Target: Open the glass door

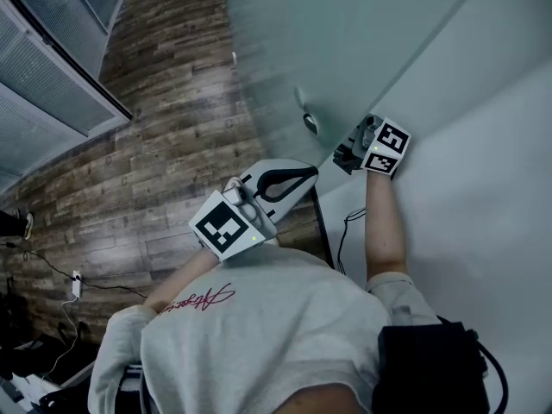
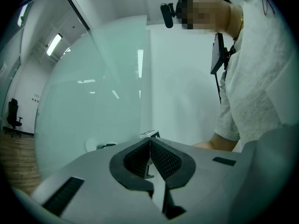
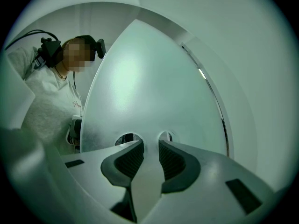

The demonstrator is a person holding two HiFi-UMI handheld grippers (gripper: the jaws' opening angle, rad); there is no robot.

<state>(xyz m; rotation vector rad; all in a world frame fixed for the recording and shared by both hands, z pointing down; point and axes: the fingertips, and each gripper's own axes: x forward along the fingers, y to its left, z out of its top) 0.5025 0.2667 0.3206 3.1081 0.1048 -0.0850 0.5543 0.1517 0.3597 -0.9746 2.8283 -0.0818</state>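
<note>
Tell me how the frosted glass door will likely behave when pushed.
The glass door is a large pane, so probably heavy and stiff, swinging slowly. Its smooth frosted face likely lets jaws slip; the handle offers safer purchase.

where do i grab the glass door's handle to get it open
Probably the small metal handle near the glass door's free edge. Bring the right gripper straight at the door face, open jaws either side of it: it sticks out, and the flat glass offers nothing else to pinch.

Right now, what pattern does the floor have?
The floor is brown wood planks, staggered; clearest in the head view.
</note>
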